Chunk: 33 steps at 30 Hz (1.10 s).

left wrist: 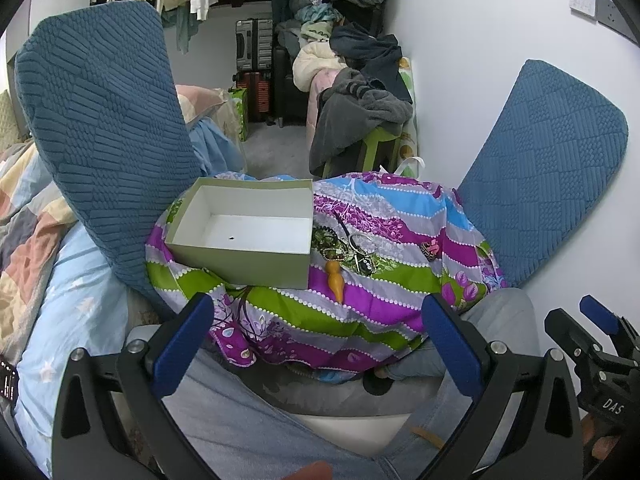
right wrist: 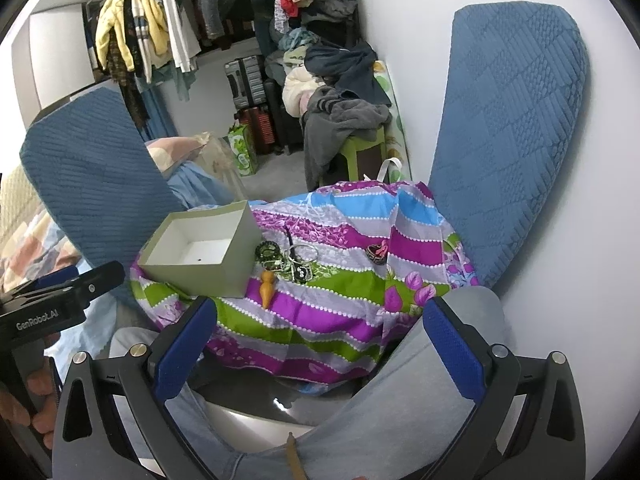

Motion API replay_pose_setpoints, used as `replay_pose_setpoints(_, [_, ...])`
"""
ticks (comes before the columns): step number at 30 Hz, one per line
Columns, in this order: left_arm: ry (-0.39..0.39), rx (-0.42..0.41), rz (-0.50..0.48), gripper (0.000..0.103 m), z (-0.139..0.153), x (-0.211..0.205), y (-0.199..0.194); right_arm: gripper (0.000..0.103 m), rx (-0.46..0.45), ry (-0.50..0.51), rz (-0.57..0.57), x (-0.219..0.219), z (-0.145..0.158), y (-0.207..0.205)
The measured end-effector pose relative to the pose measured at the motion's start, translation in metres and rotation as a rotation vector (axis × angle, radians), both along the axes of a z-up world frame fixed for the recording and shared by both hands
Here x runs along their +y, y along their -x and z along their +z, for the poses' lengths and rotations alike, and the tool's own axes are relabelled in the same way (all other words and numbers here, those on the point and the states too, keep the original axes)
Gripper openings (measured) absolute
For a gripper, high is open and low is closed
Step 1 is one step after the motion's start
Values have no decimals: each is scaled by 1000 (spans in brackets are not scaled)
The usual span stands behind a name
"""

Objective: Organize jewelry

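An open grey-green box [left wrist: 244, 236] [right wrist: 204, 256] with a white inside stands on a bright striped floral cloth [left wrist: 360, 292] [right wrist: 340, 292]. Right of the box lies a heap of jewelry [left wrist: 348, 248] [right wrist: 290, 260]: dark bracelets, silver bangles, and an orange pendant [left wrist: 335, 280] [right wrist: 267, 286]. A small dark-and-pink piece [left wrist: 431, 249] [right wrist: 377, 254] lies apart further right. My left gripper [left wrist: 318, 334] is open and empty, held low in front of the cloth. My right gripper [right wrist: 318, 334] is open and empty too, also short of the cloth.
Two blue quilted cushions [left wrist: 100, 152] [right wrist: 508, 128] stand left and right of the cloth. A white wall is on the right. Behind are a green stool with piled clothes [left wrist: 360, 120], suitcases [left wrist: 254, 60] and hanging clothes. My grey-trousered legs [right wrist: 400, 400] are below.
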<state>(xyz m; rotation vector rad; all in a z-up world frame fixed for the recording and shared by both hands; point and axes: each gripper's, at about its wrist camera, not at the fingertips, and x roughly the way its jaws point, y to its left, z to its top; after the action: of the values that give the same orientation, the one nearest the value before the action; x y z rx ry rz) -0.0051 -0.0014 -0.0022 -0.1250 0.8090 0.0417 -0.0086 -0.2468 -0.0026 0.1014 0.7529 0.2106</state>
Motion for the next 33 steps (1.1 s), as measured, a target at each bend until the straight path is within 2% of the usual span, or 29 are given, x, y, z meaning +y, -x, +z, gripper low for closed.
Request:
replay_pose_setpoints(3, [19, -7, -2, 103, 2, 0, 3, 92, 0, -17, 5, -2, -1, -1])
replay_pose_setpoints(5, [21, -9, -3, 103, 3, 0, 4, 80, 3, -31, 4, -4, -1, -1])
replay_pose_setpoints(7, [22, -8, -3, 103, 3, 0, 4, 77, 4, -26, 1, -4, -2, -1])
replay_pose_setpoints(22, [4, 12, -3, 103, 2, -3, 3, 75, -15, 1, 4, -2, -1, 1])
replay_pose_setpoints(25, [6, 11, -6, 103, 3, -3, 2, 71, -15, 3, 3, -1, -1, 1])
replay_pose_setpoints(33, [4, 11, -4, 103, 2, -3, 2, 70, -18, 12, -2, 0, -1, 2])
